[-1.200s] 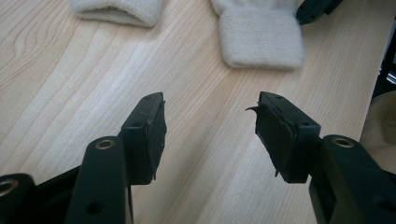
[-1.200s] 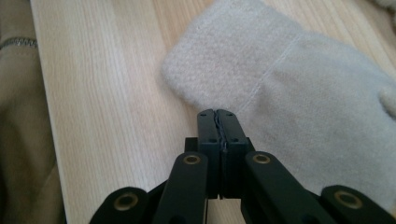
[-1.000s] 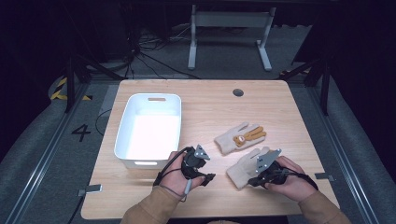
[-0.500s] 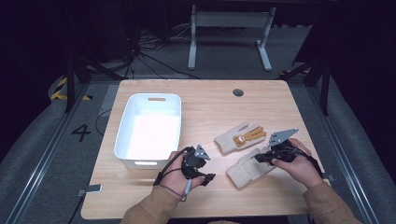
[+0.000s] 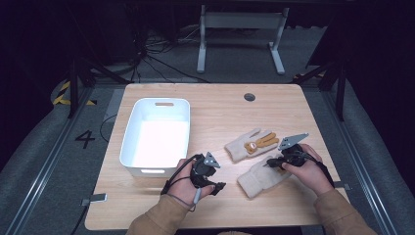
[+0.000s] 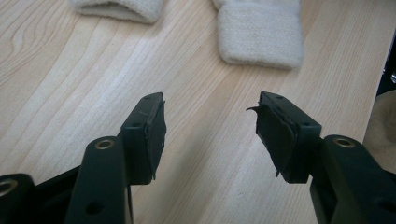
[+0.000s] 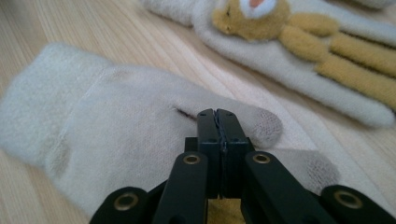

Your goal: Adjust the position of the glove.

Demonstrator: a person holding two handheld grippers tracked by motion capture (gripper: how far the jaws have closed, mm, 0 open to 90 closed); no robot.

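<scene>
The surface [image 5: 225,110] is pale, matt wood with visible grain. Both gloves, the plain one [image 7: 107,121] and the bear glove [image 7: 299,51], are fuzzy knitted cloth. The bin [image 5: 128,142] looks like smooth white plastic. The jaws are matt black.

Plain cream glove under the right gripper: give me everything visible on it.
The plain glove is cream, fuzzy knit, with a ribbed cuff and greyish fingertip patches, seen in the right gripper view. It lies flat on the table, cuff toward the person, fingers toward the right gripper. That gripper's jaws are together and sit over the finger end; whether they pinch any fabric is unclear. It lies beside the bear glove, seemingly just apart from it.
</scene>
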